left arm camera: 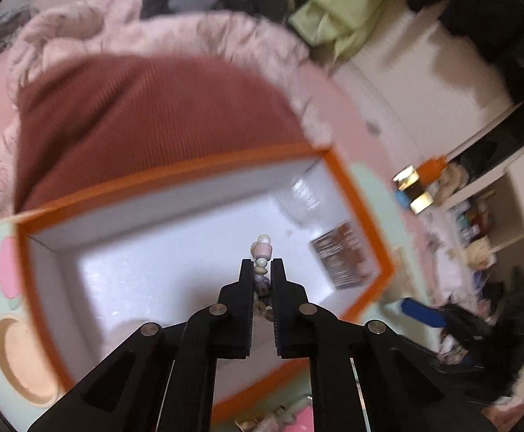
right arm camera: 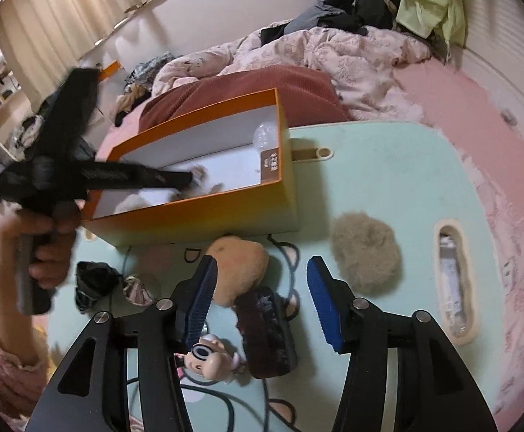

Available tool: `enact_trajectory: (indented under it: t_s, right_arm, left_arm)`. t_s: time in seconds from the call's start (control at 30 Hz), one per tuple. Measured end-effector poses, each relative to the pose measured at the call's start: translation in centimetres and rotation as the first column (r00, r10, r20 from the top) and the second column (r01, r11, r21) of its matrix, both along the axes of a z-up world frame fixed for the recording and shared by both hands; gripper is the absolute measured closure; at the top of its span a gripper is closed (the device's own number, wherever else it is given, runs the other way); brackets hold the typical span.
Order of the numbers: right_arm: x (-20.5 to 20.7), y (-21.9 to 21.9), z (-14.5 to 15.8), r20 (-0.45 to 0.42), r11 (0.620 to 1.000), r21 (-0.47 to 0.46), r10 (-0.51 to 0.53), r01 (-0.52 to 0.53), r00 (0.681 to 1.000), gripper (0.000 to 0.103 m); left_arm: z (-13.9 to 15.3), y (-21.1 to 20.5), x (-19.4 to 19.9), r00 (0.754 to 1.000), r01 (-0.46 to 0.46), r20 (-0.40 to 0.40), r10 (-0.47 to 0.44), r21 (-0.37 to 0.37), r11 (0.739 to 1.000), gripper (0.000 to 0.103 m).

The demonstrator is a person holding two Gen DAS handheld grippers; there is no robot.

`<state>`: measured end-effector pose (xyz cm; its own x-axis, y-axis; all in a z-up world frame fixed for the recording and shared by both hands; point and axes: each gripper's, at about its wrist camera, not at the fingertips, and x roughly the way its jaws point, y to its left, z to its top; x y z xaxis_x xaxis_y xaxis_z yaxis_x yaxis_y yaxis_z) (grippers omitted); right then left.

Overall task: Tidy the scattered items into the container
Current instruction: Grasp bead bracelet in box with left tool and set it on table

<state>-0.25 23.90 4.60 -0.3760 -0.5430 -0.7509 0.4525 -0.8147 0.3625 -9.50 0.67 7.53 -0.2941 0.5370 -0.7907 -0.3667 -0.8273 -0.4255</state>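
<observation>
In the left wrist view, my left gripper [left arm camera: 262, 262] is shut on a string of pastel beads [left arm camera: 263, 248], held above the white inside of the orange box [left arm camera: 175, 176]. The right wrist view shows that left gripper [right arm camera: 189, 178], held by a hand, reaching into the orange box [right arm camera: 204, 212]. My right gripper [right arm camera: 262, 266] stands open over the mint table [right arm camera: 388, 165], nothing pinched between its blue pads [right arm camera: 200, 298]. Just beyond its fingertips lie a tan plush [right arm camera: 240, 266] and a dark brown furry piece [right arm camera: 265, 331]. A small doll [right arm camera: 211, 356] lies under its left finger.
A clear plastic item [left arm camera: 301, 198] and a brown packet [left arm camera: 341, 255] lie in the box. On the table are a grey fluffy ball [right arm camera: 366, 255], a black cloth bundle [right arm camera: 92, 280] and a pink scrunchie [right arm camera: 135, 289]. A maroon cushion [right arm camera: 298, 86] and pink bedding lie behind the box.
</observation>
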Motion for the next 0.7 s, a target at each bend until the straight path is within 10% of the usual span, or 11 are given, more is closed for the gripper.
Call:
enact_trajectory:
  t_s: [0.23,0.6,0.7]
  right_arm:
    - [0.5,-1.3,1.9,-0.127,0.990,0.141,0.026,-0.008,0.992,0.050]
    - [-2.4,-4.2,5.4,-0.185,0.980,0.159,0.148,-0.119,0.972,0.051]
    - [-5.7,-5.4,5.8,-0.098,0.981,0.106,0.176,-0.165,0.980,0.067]
  left_arm:
    - [5.0,-2.4,5.7,0.995,0.043,-0.093,-0.032,0.118,0.992,0.094]
    - [-2.1,-1.7,12.1,0.998,-0.008,-0.060,0.016,0.139,0.990,0.094]
    - [-3.0,-1.9,12.9,0.995,-0.044,-0.082,0.056,0.146,0.988,0.094]
